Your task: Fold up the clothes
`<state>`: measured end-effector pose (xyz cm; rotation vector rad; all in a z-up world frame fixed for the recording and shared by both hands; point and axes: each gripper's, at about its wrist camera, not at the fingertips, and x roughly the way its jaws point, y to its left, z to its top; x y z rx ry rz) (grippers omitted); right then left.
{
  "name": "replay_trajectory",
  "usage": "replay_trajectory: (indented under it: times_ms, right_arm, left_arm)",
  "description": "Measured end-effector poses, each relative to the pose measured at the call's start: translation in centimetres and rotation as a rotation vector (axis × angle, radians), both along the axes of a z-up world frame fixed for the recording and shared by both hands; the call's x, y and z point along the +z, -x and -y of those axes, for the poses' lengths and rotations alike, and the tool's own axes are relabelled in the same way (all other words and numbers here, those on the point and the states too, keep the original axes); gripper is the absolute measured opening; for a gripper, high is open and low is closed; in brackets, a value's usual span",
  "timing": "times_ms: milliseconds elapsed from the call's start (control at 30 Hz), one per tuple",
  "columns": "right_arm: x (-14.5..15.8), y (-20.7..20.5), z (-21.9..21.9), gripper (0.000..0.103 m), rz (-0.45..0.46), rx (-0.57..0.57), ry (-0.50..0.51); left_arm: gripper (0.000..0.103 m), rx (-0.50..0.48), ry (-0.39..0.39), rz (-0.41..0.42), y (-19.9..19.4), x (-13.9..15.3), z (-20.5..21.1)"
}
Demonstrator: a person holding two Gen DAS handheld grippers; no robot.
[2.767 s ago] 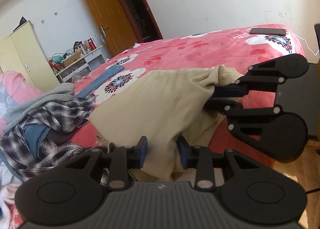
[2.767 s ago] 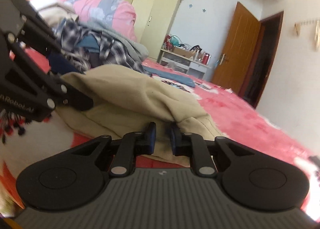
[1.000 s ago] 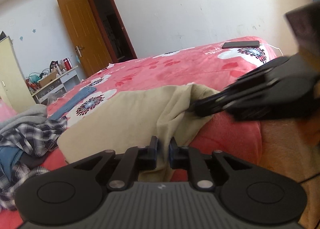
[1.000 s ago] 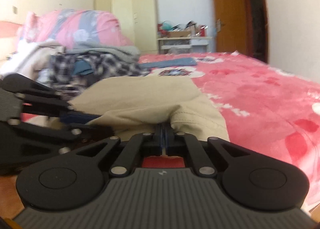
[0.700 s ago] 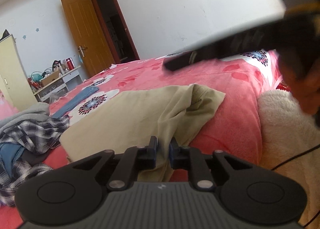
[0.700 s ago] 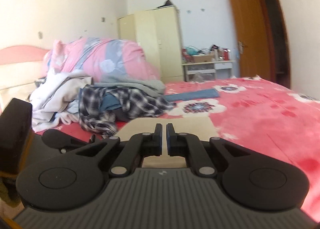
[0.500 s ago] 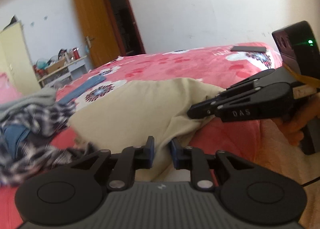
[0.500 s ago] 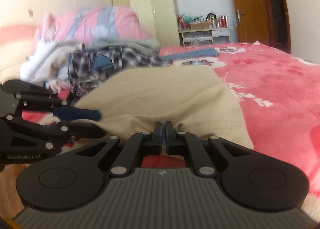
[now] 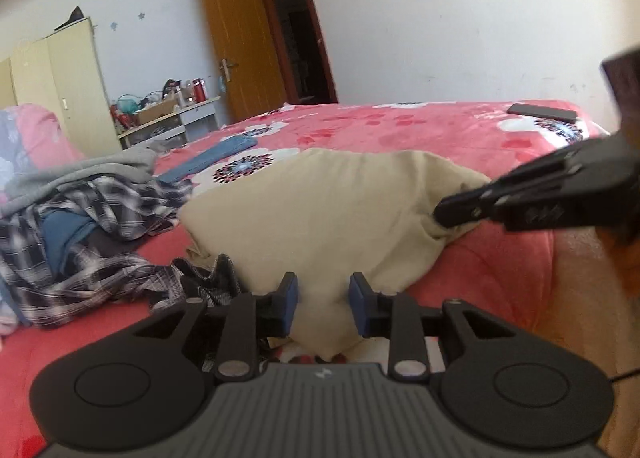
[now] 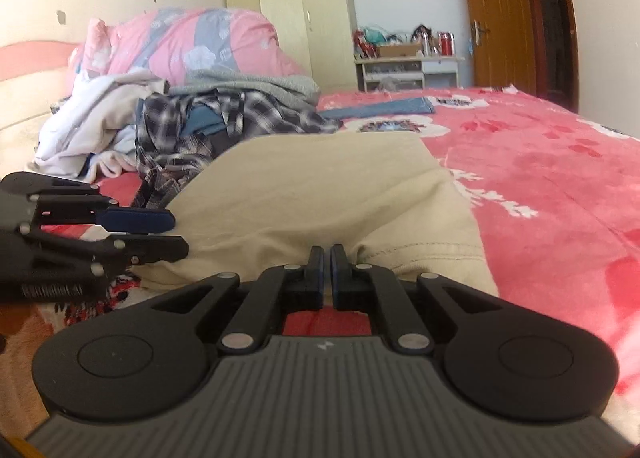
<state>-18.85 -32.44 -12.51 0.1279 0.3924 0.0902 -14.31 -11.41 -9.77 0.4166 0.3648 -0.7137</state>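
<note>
A beige garment (image 9: 320, 210) lies on the red flowered bed (image 9: 420, 130); it also shows in the right wrist view (image 10: 320, 194). My left gripper (image 9: 323, 308) is open, its blue pads on either side of a hanging fold at the garment's near edge. My right gripper (image 10: 326, 274) is shut on the garment's near hem. The right gripper shows in the left wrist view (image 9: 516, 198) at the garment's right corner. The left gripper shows in the right wrist view (image 10: 152, 234), open at the garment's left edge.
A pile of plaid, grey and blue clothes (image 9: 80, 218) lies left of the garment. A folded blue cloth (image 9: 212, 158) lies farther back. A phone (image 9: 542, 111) rests at the bed's far right corner. A pink duvet (image 10: 192, 46), wardrobe (image 10: 304, 10) and door (image 9: 236, 46) stand behind.
My left gripper has opened and let go of the garment's near edge. My right gripper stays shut on the hem. The garment lies flatter on the bed.
</note>
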Motion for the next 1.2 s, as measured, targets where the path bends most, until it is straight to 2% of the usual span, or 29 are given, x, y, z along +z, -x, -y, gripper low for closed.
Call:
replay_trajectory:
  times_ms: [33, 100, 167, 200, 267, 333, 367, 400, 500, 600, 667, 700, 767, 867, 967, 1100, 1200]
  right_arm:
    - [0.6, 0.4, -0.1, 0.005, 0.017, 0.0, -0.006]
    - [1.9, 1.3, -0.8, 0.005, 0.11, 0.025, -0.018]
    - [2.6, 1.3, -2.0, 0.006, 0.169, 0.075, 0.013]
    - [2.5, 1.0, -2.7, 0.007, 0.165, 0.093, 0.046]
    - [0.9, -0.1, -3.6, 0.008, 0.084, 0.076, 0.126]
    - [-1.8, -0.3, -2.6, 0.007, 0.024, 0.038, 0.151]
    - [-2.0, 0.0, -1.8, 0.006, 0.006, 0.016, 0.123]
    - [-1.5, 0.5, -1.1, 0.006, -0.008, -0.008, 0.078]
    - [0.5, 2.2, -0.4, 0.006, 0.014, -0.052, 0.101]
    - [3.0, 3.0, -0.1, 0.006, 0.103, -0.048, 0.076]
    - [3.9, 2.3, -0.5, 0.007, 0.146, -0.052, 0.103]
    - [3.9, 1.8, -0.6, 0.007, 0.142, -0.064, 0.131]
    - [1.9, 0.0, 0.3, 0.007, 0.038, -0.125, 0.172]
    - [-0.4, 0.0, 3.8, 0.005, -0.048, -0.194, 0.017]
    - [0.4, 0.6, 4.8, 0.004, -0.063, -0.225, -0.031]
    - [2.1, 1.7, 5.4, 0.007, -0.016, -0.261, -0.114]
    - [2.8, 1.6, 5.8, 0.007, 0.027, -0.261, -0.146]
  left_arm:
    - [0.03, 0.005, 0.012, -0.009, -0.2, 0.0, -0.2]
    - [0.03, 0.011, 0.024, -0.014, -0.2, -0.1, -0.3]
    - [0.03, 0.015, 0.012, -0.002, 0.2, -0.1, -0.2]
    - [0.031, 0.017, 0.002, 0.007, 0.4, -0.1, -0.1]
    - [0.033, 0.021, -0.005, 0.011, 0.5, -0.1, 0.0]
    - [0.035, 0.024, -0.003, 0.008, 0.5, -0.2, 0.0]
    - [0.035, 0.026, -0.005, 0.009, 0.5, -0.2, 0.0]
    - [0.036, 0.029, -0.007, 0.012, 0.5, -0.2, 0.0]
    - [0.041, 0.05, 0.002, 0.001, 0.3, -0.1, -0.1]
    - [0.048, 0.084, 0.024, -0.025, 0.1, 0.1, -0.4]
    - [0.049, 0.099, 0.036, -0.049, -0.2, 0.2, -0.6]
    - [0.049, 0.103, 0.038, -0.054, -0.2, 0.2, -0.7]
    - [0.05, 0.101, 0.041, -0.056, -0.3, 0.3, -0.6]
    - [0.05, 0.102, 0.037, -0.047, -0.2, 0.2, -0.5]
    - [0.05, 0.101, 0.037, -0.044, -0.2, 0.5, -0.5]
    - [0.05, 0.12, 0.04, 0.012, 0.6, 2.0, -1.2]
    - [0.05, 0.131, 0.079, 0.035, 0.7, 3.3, -1.4]
